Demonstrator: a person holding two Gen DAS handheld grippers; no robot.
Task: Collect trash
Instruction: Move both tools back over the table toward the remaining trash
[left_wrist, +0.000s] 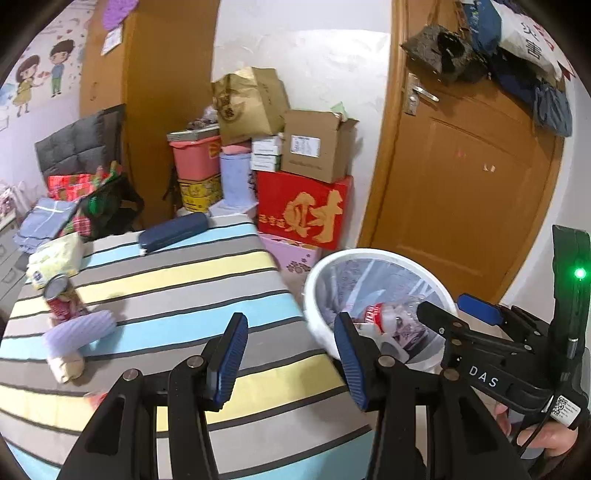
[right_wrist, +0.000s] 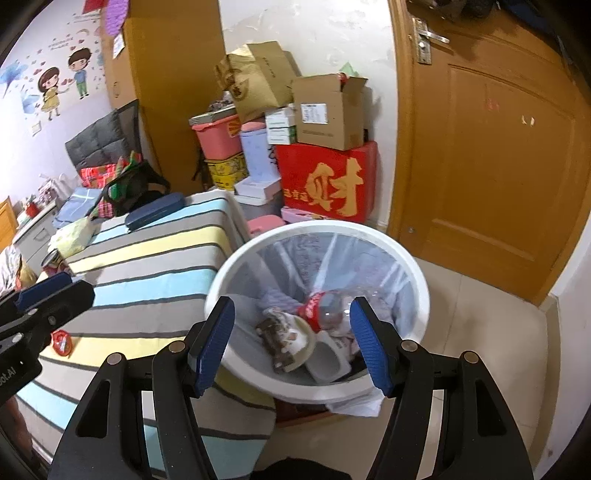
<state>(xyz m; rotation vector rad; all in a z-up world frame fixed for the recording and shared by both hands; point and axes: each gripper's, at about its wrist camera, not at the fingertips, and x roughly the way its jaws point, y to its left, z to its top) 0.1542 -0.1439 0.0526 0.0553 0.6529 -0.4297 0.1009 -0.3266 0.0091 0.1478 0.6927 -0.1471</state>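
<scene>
White bin beside striped bed, holding crushed bottle; left gripper and right gripper, jaws spread, empty; can on bed.

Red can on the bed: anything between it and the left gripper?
Nothing visible. The left gripper is open and empty, and only bare striped bedding lies between it and the red can. The purple ribbed thing lies just beside the can, not across the path.
</scene>
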